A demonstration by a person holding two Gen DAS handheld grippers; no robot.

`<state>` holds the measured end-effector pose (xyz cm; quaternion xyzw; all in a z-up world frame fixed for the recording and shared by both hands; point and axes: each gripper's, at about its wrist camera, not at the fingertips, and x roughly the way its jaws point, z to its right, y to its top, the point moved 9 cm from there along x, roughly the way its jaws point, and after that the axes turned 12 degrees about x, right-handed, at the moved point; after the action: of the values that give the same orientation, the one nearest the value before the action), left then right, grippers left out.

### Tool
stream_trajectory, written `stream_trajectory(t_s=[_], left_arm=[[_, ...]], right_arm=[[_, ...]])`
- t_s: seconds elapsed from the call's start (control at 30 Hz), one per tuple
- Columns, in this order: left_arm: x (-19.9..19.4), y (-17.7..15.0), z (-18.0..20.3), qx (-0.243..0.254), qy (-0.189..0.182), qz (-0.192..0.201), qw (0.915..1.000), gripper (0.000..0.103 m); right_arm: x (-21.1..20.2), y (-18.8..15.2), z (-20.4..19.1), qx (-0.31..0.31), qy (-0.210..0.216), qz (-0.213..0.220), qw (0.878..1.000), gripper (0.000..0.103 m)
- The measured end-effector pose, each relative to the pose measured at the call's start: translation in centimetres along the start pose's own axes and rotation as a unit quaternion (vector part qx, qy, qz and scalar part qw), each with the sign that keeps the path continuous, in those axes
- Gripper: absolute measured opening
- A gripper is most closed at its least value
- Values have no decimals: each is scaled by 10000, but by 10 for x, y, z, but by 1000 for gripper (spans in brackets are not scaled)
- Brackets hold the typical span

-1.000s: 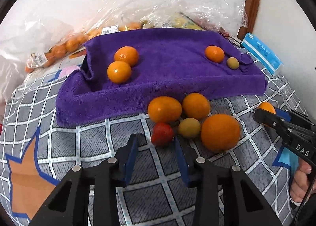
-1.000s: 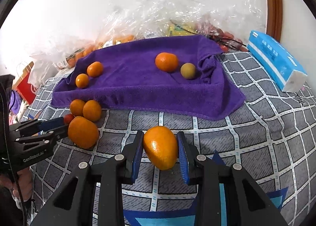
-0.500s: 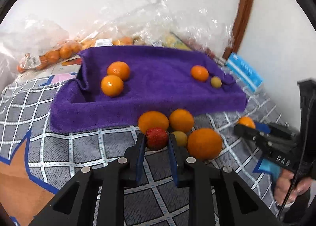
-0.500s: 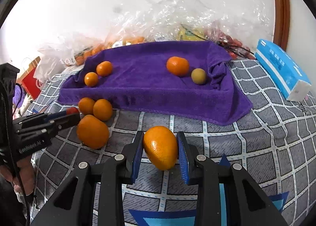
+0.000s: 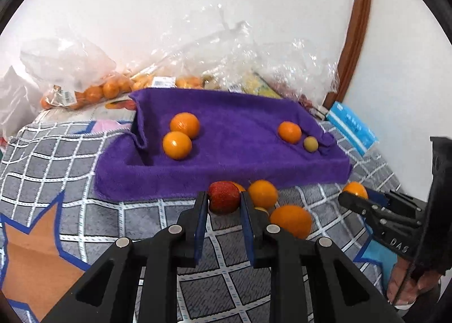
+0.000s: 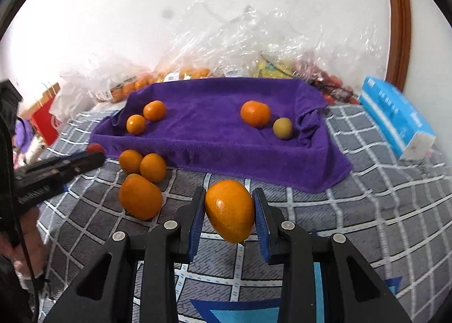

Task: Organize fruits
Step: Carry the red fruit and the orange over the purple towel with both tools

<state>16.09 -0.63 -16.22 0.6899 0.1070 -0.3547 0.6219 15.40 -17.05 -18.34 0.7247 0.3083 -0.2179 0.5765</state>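
The left gripper (image 5: 223,201) has its fingers clamped on a red strawberry (image 5: 223,196), near the purple towel's (image 5: 226,153) front edge. The right gripper (image 6: 229,210) grips a large orange (image 6: 229,210) over the checkered blanket (image 6: 367,210), right of three loose oranges (image 6: 139,196).

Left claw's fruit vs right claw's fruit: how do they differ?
The left claw is shut on a red strawberry; the right claw is shut on an orange. The strawberry is small, red and speckled; the orange is clearly bigger, smooth and glossy. The strawberry sits at the tips of the pads; the orange reaches further back between them. Shared: each is pinched between blue pads, short of the purple towel.
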Motion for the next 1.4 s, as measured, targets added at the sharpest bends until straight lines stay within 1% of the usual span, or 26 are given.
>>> stream_trajectory(t_s=[0.1,0.27,0.33,0.43,0.57,0.67,0.83,1.03,1.13,1.23,1.4], left_arm=[[-14,17,-6,-98,-43,92,9999,22],[-26,45,-15,84,296,190,9993,22],[-24,54,-22,73,338,256,9991,22],[-16,63,-33,-60,396,211,9990,22],[-5,74,-44,-27,614,304,9976,22],[10,73,-47,-32,600,305,9977,22],[29,53,-54,-180,503,180,9984,22],[36,46,-70,-454,448,163,9978,22],[41,42,-73,-633,268,102,9976,22],[44,40,-72,-637,231,53,9977,22],[49,36,-65,-571,126,-62,9983,22]], right_arm=[[-9,16,-8,-2,121,34,9999,33],[-21,52,-16,59,202,336,9992,33],[-22,68,-16,80,210,437,9988,33],[-18,88,-12,67,75,530,9985,33],[-6,107,-5,158,24,597,9981,33],[8,108,1,225,-2,586,9980,33],[39,96,17,376,-49,333,9987,33],[43,97,33,547,20,403,9977,33],[49,96,41,564,-54,396,9976,33],[56,94,44,570,-110,349,9977,33],[64,89,41,565,-7,257,9981,33]])
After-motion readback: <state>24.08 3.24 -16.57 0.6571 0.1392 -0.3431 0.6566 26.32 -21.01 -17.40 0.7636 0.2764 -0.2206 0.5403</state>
